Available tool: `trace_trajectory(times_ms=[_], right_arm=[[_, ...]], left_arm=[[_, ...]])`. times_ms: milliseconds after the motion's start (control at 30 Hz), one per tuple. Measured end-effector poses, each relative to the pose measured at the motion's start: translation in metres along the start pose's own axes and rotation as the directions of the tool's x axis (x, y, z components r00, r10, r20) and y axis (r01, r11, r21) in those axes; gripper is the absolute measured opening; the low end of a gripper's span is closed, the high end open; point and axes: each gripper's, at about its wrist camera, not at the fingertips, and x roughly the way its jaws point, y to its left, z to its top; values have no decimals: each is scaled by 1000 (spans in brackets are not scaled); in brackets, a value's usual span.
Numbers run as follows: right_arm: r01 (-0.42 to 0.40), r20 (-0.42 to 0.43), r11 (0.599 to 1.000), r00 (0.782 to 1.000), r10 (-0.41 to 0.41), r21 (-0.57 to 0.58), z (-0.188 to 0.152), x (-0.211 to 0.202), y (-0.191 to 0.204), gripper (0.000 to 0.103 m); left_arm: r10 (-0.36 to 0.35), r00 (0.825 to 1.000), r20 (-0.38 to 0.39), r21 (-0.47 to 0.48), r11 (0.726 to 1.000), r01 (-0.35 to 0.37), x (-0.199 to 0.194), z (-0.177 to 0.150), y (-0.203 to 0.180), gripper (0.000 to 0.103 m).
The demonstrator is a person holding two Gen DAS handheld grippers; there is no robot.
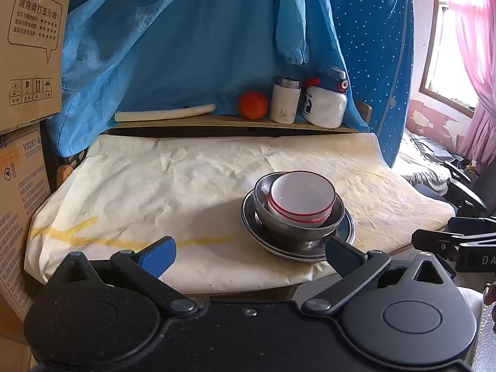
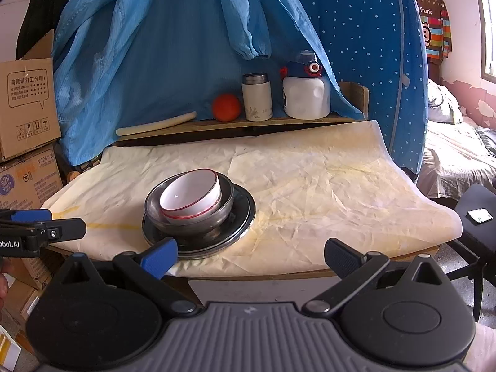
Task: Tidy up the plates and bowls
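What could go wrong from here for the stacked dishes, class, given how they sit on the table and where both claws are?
1. The white red-rimmed bowls sit tilted inside the round steel bowl; a careless lift could tip them out.
2. The flat steel plates lie near the table's front edge on a wrinkled cream cloth, so a nudge might slide the stack off.
3. The open left claw and open right claw are close together and could collide.

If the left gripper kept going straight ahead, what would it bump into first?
Probably nothing close: the open left gripper points over bare table cover, with the stacked dishes just right of its line. Depth is hard to judge, though.
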Motion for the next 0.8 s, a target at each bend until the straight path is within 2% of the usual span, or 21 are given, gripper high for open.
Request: trace_trajectory(times_ms=[800], right_arm=[[-4, -3, 1000, 1000, 4, 3, -1, 1, 0, 103]], left_arm=[[1, 1000, 1, 0, 1000, -1, -1, -1, 2, 102]])
